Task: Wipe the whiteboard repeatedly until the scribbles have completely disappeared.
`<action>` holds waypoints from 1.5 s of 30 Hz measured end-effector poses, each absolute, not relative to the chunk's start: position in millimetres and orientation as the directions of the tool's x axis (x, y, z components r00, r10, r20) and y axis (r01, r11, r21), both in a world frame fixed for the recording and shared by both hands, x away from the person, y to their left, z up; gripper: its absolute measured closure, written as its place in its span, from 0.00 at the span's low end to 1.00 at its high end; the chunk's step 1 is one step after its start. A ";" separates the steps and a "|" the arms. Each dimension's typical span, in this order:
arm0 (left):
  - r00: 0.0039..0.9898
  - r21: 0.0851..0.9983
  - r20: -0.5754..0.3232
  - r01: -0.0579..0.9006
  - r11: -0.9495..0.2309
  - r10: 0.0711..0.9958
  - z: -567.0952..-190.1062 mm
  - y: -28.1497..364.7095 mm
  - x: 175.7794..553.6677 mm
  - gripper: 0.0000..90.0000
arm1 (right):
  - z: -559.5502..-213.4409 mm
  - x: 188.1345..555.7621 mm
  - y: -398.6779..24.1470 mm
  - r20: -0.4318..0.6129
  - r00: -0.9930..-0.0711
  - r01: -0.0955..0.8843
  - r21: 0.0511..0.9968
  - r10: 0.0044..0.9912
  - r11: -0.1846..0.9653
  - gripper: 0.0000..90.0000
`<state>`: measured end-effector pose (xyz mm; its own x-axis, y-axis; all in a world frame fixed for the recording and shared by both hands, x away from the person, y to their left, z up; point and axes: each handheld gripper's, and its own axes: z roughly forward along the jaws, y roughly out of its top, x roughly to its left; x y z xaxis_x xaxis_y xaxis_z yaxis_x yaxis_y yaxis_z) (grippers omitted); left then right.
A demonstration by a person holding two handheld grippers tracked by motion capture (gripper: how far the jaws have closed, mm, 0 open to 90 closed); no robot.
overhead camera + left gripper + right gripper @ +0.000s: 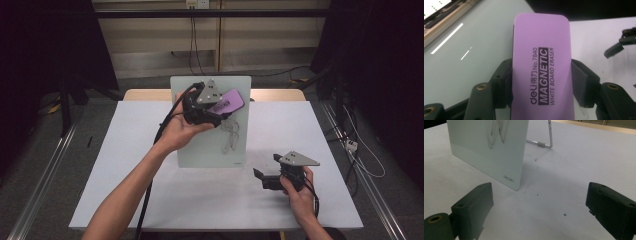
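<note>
A purple magnetic whiteboard eraser [541, 65] sits clamped between the jaws of my left gripper [541, 82], which is shut on it. From above, that left gripper [220, 111] holds the eraser [229, 101] against the upper part of a small white board [210, 145] that stands tilted on the table. Faint pen scribbles [231, 134] remain on the board below the eraser. My right gripper [262, 178] rests low on the table to the right of the board, jaws wide apart and nothing between them. The board's lower corner [510, 178] and scribbles [496, 130] lie ahead of the right gripper [539, 202].
The white table [150, 200] carries the board, which leans on a metal wire stand [547, 143]. The right gripper [621, 42] lies off to the right in the left gripper view. Dark curtains, a floor rail and cables surround the table.
</note>
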<state>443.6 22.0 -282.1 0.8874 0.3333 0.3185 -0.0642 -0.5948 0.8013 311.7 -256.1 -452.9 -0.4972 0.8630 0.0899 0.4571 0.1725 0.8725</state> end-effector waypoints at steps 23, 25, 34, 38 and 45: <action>0.897 0.728 0.365 -0.108 -0.678 0.250 -326.8 7.6 422.3 0.45 | -453.1 311.6 -255.6 0.087 -0.501 0.457 0.871 0.861 0.178 0.09; 0.901 0.719 0.364 -0.111 -0.686 0.235 -333.7 5.1 419.4 0.45 | -453.0 311.4 -255.3 0.090 -0.501 0.457 0.872 0.861 0.175 0.09; 0.913 0.716 0.342 -0.100 -0.691 0.222 -333.8 1.6 420.7 0.46 | -452.8 311.6 -255.3 0.089 -0.502 0.456 0.872 0.860 0.175 0.09; 0.902 0.733 0.352 -0.099 -0.673 0.251 -317.6 4.6 426.9 0.46 | -453.0 311.7 -255.5 0.096 -0.502 0.458 0.872 0.859 0.171 0.09; 0.892 0.756 0.352 -0.093 -0.648 0.283 -295.6 4.9 436.3 0.46 | -453.0 311.6 -255.5 0.097 -0.503 0.458 0.873 0.859 0.170 0.09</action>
<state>436.3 4.9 -295.6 0.8921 0.2831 0.3522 -0.0927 -0.6483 0.7558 311.6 -255.5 -453.0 -0.5029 0.8589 0.0971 0.4581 0.1697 0.8725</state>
